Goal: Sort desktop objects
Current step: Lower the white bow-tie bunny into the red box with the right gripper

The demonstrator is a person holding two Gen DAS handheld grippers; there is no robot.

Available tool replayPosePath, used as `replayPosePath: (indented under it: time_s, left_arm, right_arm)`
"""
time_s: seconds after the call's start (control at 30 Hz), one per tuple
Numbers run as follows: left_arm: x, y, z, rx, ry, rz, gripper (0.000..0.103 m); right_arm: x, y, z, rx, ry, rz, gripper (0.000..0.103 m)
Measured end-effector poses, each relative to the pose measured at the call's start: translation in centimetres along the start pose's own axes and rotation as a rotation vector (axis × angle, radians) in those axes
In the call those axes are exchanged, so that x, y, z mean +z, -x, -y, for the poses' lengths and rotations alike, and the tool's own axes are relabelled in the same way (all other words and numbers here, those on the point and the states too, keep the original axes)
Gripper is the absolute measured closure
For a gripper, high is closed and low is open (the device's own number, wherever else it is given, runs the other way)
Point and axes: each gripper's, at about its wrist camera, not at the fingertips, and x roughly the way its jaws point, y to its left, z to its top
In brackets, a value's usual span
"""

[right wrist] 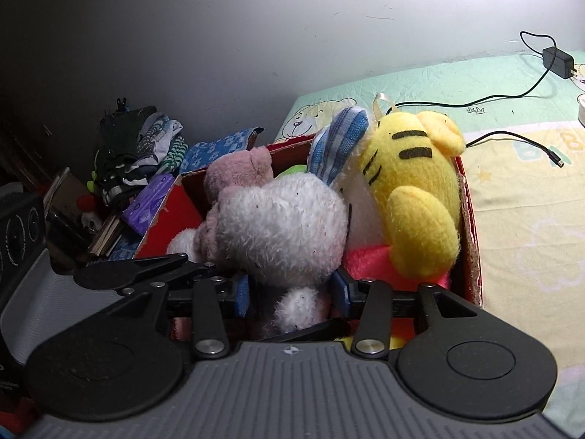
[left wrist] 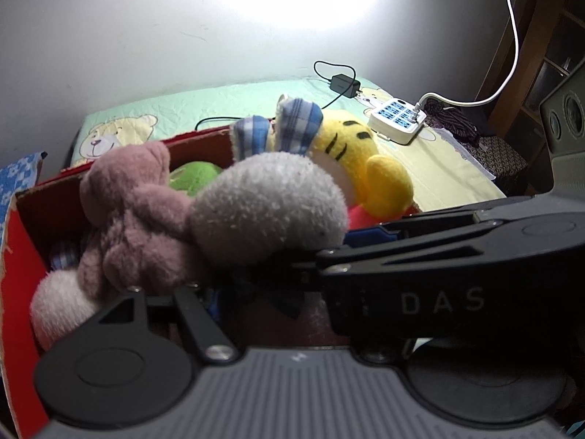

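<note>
A red cardboard box (right wrist: pixel 470 219) on the bed holds several plush toys. A white plush (right wrist: pixel 281 226) lies at the near end, with a pink bear (right wrist: pixel 237 175) to its left and a yellow tiger (right wrist: pixel 413 197) to its right. Blue checked ears (right wrist: pixel 340 139) stick up behind. My right gripper (right wrist: pixel 292 292) has its blue pads on either side of the white plush's lower part, shut on it. In the left wrist view the white plush (left wrist: pixel 270 208), pink bear (left wrist: pixel 135 216) and tiger (left wrist: pixel 351 146) fill the box (left wrist: pixel 22 256). My left gripper (left wrist: pixel 270 292) is low at the box; the right gripper's black finger (left wrist: pixel 402 256) hides one side.
A white power strip (left wrist: pixel 396 119) with a white cable and a black charger (left wrist: pixel 343 84) lie on the bear-print sheet (right wrist: pixel 530 219). Folded clothes (right wrist: pixel 146 146) and clutter are piled left of the box. The wall stands close behind.
</note>
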Motion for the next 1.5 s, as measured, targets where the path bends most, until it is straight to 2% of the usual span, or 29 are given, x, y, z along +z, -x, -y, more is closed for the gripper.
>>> replayPosePath:
  time_s: [0.2, 0.43, 0.53, 0.6, 0.63, 0.77, 1.0, 1.13, 1.4, 1.5]
  left_arm:
    - [-0.1, 0.3, 0.2, -0.022, -0.007, 0.004, 0.025]
    - [0.0, 1.8, -0.4, -0.054, 0.041, 0.024, 0.024]
    - [0.0, 2.7, -0.5, -0.063, 0.053, 0.043, 0.024]
    - [0.1, 3.2, -0.4, -0.059, 0.051, 0.059, 0.024]
    - [0.1, 3.4, -0.3, -0.052, 0.046, 0.067, 0.024]
    - [0.3, 3.3, -0.2, -0.029, 0.041, 0.069, 0.024]
    - [0.4, 2.5, -0.1, -0.03, 0.042, 0.048, 0.019]
    - [0.5, 2.3, -0.3, -0.04, 0.056, 0.043, 0.017]
    - [0.5, 2.3, -0.1, -0.03, 0.055, 0.036, 0.015]
    - [0.5, 2.7, 0.1, -0.022, 0.054, 0.041, 0.015]
  right_arm:
    - [-0.2, 1.4, -0.3, -0.019, 0.036, 0.032, 0.047]
    - [-0.3, 3.8, -0.5, -0.019, 0.066, 0.128, 0.044]
    - [-0.2, 4.2, -0.4, -0.015, 0.047, 0.165, 0.053]
    - [-0.1, 4.2, -0.2, 0.001, 0.027, 0.181, 0.066]
    - [-0.1, 4.0, -0.2, 0.01, 0.016, 0.187, 0.067]
    - [0.0, 3.2, -0.1, -0.005, -0.012, 0.158, 0.071]
    - [-0.4, 2.4, 0.8, 0.009, -0.08, 0.101, 0.071]
    - [-0.7, 2.4, 1.4, 0.027, -0.111, 0.098, 0.071]
    - [-0.9, 2.7, 1.7, 0.033, -0.127, 0.094, 0.061]
    - [-0.9, 3.4, 1.1, 0.021, -0.085, 0.106, 0.06]
